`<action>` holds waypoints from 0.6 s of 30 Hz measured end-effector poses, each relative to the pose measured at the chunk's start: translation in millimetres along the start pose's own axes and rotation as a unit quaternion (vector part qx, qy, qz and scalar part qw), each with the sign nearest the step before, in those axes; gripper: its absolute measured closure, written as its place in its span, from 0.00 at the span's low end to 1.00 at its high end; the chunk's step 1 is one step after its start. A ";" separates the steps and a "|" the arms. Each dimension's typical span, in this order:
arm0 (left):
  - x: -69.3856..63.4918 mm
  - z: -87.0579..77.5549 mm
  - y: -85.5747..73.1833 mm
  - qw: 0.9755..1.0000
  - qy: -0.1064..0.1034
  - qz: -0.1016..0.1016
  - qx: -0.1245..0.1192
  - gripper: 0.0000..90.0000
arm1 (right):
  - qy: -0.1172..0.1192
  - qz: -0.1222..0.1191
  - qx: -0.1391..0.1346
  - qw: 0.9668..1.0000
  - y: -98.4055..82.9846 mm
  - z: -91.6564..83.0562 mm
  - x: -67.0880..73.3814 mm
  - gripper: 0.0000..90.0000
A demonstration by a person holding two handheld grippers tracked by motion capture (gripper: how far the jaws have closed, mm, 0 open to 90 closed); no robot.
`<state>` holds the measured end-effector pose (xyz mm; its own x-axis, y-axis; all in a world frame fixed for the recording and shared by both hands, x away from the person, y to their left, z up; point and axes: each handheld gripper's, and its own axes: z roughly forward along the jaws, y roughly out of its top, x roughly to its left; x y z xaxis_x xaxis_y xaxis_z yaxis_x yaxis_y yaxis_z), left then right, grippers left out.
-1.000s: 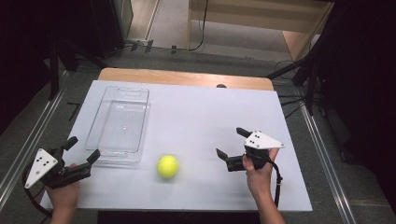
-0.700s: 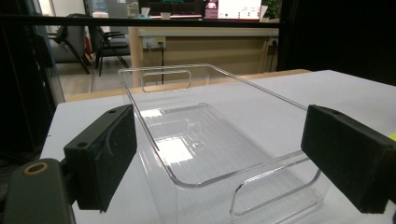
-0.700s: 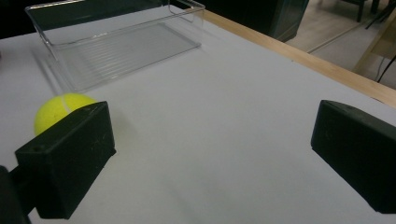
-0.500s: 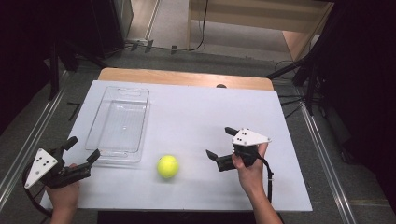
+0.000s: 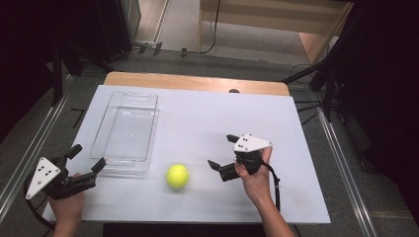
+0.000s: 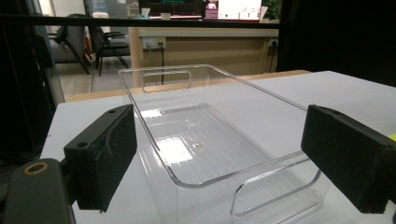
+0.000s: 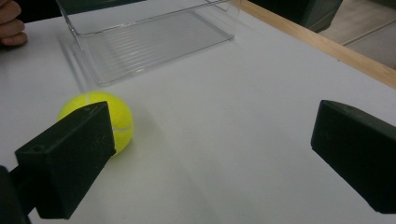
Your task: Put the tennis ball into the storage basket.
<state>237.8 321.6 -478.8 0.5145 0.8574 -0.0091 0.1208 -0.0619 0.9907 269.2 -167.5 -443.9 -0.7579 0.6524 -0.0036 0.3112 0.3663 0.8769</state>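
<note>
On the white table point(image 5: 197, 118), a clear plastic bin point(image 5: 126, 129) lies left. Near its front, a yellow tennis ball point(image 5: 177, 176) rests between the gaping left gripper point(image 5: 85, 160) and right gripper point(image 5: 222, 151), jaws spread wide.

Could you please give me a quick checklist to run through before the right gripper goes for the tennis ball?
1. Right gripper open wide: ok.
2. Tennis ball free on the table, touching nothing: ok.
3. Ball centred between the right jaws: not ok; in the right gripper view it sits behind one jaw.
4. Clear bin empty: ok.
5. Left gripper open, apart from the ball: ok.
6. Ball lying still: cannot tell.
</note>
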 end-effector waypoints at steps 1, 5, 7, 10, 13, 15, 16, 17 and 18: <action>0.0 0.0 0.0 1.000 0.000 0.000 0.000 0.12 | 0.002 -0.002 0.002 1.000 0.7 1.4 0.5 0.00; 0.1 0.1 0.0 1.000 0.000 0.000 -0.001 0.12 | 0.009 -0.005 0.007 1.000 3.3 7.0 3.1 0.00; -0.3 0.3 0.0 1.000 -0.001 -0.002 -0.002 0.12 | 0.012 -0.008 0.011 1.000 4.4 9.5 4.2 0.00; -0.4 0.3 0.0 1.000 -0.001 -0.003 -0.002 0.12 | 0.016 -0.010 0.014 1.000 5.8 13.3 5.9 0.00; -0.1 0.1 0.0 1.000 -0.001 -0.001 -0.001 0.12 | 0.022 -0.011 0.017 1.000 7.2 16.9 7.6 0.00; -0.1 0.1 0.0 1.000 -0.001 -0.001 -0.001 0.12 | 0.026 -0.013 0.019 0.999 8.1 19.2 8.6 0.00; -0.2 0.3 0.0 1.000 -0.001 -0.001 -0.001 0.12 | 0.026 -0.012 0.021 0.999 8.6 20.1 9.1 0.00; -0.3 0.3 0.0 1.000 -0.001 -0.001 -0.001 0.12 | 0.027 -0.011 0.022 0.999 9.0 21.4 9.7 0.00; -0.3 0.3 0.0 1.000 -0.001 -0.001 -0.001 0.12 | 0.030 -0.013 0.022 0.999 9.4 22.7 9.9 0.00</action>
<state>237.8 321.2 -478.8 0.5152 0.8570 -0.0122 0.1205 -0.0583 0.9910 277.7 -142.6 -446.6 -0.7985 0.6020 0.0028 0.3147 0.4134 0.8544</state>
